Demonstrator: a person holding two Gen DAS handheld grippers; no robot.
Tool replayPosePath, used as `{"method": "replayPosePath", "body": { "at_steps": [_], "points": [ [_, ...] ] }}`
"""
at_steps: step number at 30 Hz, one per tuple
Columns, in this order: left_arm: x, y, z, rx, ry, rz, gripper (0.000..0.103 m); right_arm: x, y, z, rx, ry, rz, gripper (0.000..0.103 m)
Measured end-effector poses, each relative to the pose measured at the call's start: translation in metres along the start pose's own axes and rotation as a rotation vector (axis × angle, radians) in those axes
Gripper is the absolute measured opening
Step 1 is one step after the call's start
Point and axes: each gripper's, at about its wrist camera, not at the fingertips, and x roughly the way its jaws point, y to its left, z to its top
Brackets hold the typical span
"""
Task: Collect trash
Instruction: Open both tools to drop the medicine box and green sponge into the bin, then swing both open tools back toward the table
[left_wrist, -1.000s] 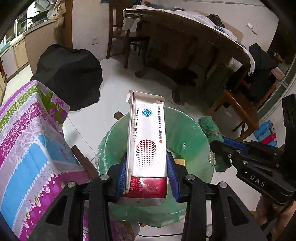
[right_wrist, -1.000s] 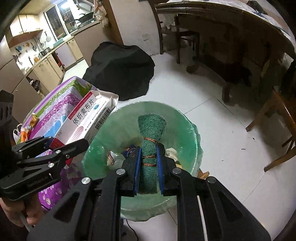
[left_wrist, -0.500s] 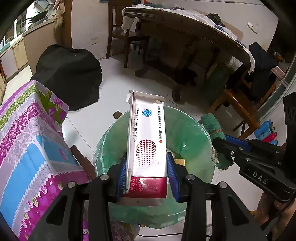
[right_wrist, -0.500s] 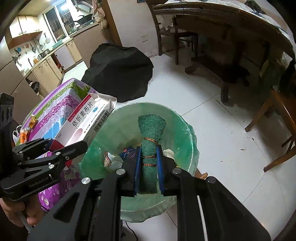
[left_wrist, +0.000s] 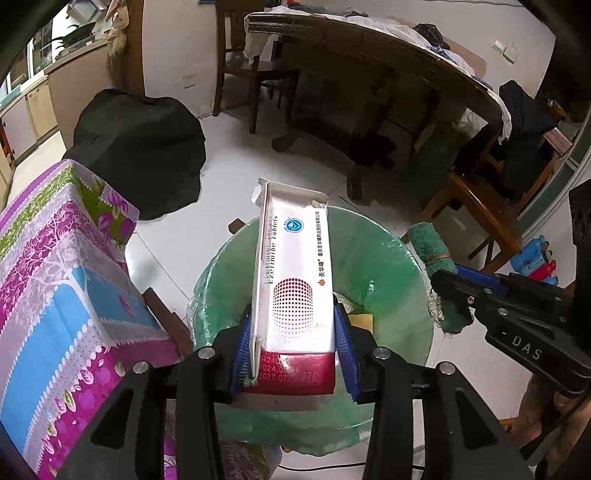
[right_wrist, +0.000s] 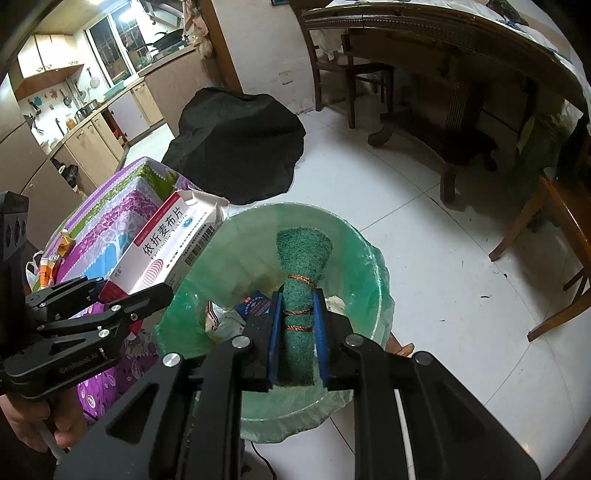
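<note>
Heads up, you've got both hands loaded over the bin right now: your left gripper (left_wrist: 293, 341) has its fingers pinching the medicine box (left_wrist: 295, 280) by its red bottom end, and your right gripper (right_wrist: 298, 341) has its fingers squeezed nearly together on the rolled green scouring pad (right_wrist: 301, 284) tied with cord. Both are hanging above the trash bin (right_wrist: 369, 266) with the green liner, so the drop looks close. What I'd watch is the box: it's long, and in the right wrist view its open end pokes out past the rim toward 10 o'clock, over the purple patterned tabletop (right_wrist: 110, 221), so if you let go like that it could tip off the edge and land outside. The left wrist view makes it look nicely centred over the opening, so don't trust that one alone. Also the two grippers sit close, and they might bump as you release. Only the right view shows the wrappers (right_wrist: 229, 317) already inside the bin; the left one hides most of the inside behind the box, so I can't really tell how full it is.
</note>
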Motion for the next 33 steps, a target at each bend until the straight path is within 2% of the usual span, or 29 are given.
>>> {"method": "replayPosePath", "body": {
  "at_steps": [4, 8, 10, 14, 17, 23, 27, 33],
  "points": [
    [0.002, -0.001, 0.001, 0.000, 0.004, 0.003, 0.046, -0.001, -0.002, 0.001, 0.003, -0.004, 0.000, 0.017],
    [0.003, 0.000, 0.001, 0.001, 0.004, 0.020, 0.058, -0.001, -0.007, 0.001, 0.011, -0.005, 0.001, 0.017],
    [0.003, 0.000, 0.001, 0.004, 0.001, 0.028, 0.060, -0.001, -0.010, 0.000, 0.017, -0.008, 0.000, 0.018],
    [0.004, 0.002, 0.000, 0.002, 0.003, 0.040, 0.065, 0.000, -0.012, -0.002, 0.026, -0.013, 0.000, 0.025],
    [0.005, 0.001, 0.000, 0.007, 0.004, 0.051, 0.068, -0.001, -0.013, -0.002, 0.032, -0.020, 0.002, 0.039],
    [0.004, -0.001, 0.000, 0.007, -0.002, 0.065, 0.073, -0.002, -0.018, -0.004, 0.044, -0.035, -0.003, 0.055],
    [0.003, 0.000, -0.001, 0.009, -0.005, 0.072, 0.075, -0.005, -0.020, -0.004, 0.053, -0.046, -0.006, 0.060],
    [-0.001, 0.000, -0.001, 0.012, -0.008, 0.079, 0.076, -0.008, -0.021, -0.004, 0.057, -0.055, -0.008, 0.061]
  ]
}}
